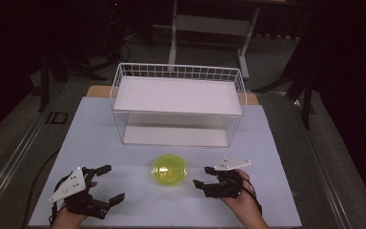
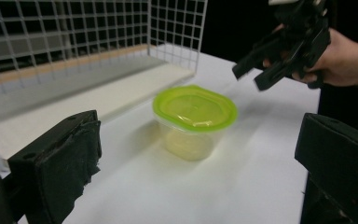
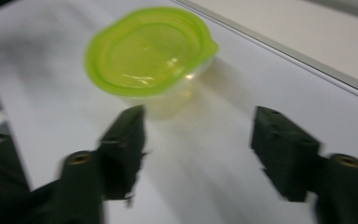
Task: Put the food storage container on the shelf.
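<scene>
One lidded green container (image 1: pixel 169 170) on the white table (image 1: pixel 100 143), in front of one wire basket (image 1: pixel 178 102), sitting between two grippers: left gripper (image 1: pixel 108 183) jaws wide, right gripper (image 1: pixel 201 176) jaws apart, both empty.

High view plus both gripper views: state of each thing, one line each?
container: upright on the table, green lid on, nothing touching it.
wire basket rack: upright at the back, shelves bare.
left hand-held gripper: open, nothing between the jaws.
right hand-held gripper: open, nothing between the jaws, beside the container, apart from it.
</scene>
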